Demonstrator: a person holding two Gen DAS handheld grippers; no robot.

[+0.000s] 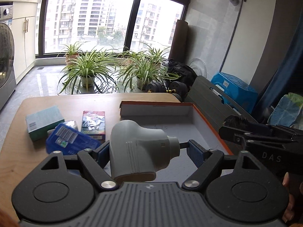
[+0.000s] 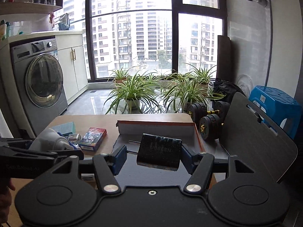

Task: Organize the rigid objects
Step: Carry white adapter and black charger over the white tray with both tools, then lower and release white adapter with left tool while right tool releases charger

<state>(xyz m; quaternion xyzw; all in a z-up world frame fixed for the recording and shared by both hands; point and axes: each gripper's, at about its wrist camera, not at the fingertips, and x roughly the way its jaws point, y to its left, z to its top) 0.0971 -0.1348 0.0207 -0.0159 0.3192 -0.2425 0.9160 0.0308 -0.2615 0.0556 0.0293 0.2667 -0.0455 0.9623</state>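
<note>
Left gripper (image 1: 145,152): its blue pads sit either side of a grey massage gun (image 1: 141,151), clamped across the tool's body, and the tool hangs clear of the table.
Massage gun's long axis: it runs crosswise between the pads, the round nozzle pointing to the right pad, the handle hanging down toward the camera.
Right gripper (image 2: 152,158): clamped on a black charger box (image 2: 159,154), one pad at each short end, the box tilted slightly and lifted off the surface.
Charger box's long axis: it lies side to side, in line with the pads.
Open tray (image 1: 197,121): a shallow cardboard tray with an orange rim, straight ahead of and below both grippers; its floor looks bare.
Nearer hand: by my judgement the right gripper is closer, since its box already hangs over the tray's near edge, while the left gripper hangs just beside the tray's left wall.
Coming move: likely a short push forward and down into the tray.
Left behind: a teal box (image 1: 44,122), a blue packet (image 1: 72,141) and a card pack (image 1: 93,123) lie on the wooden table (image 1: 19,151), left of the tray.
</note>
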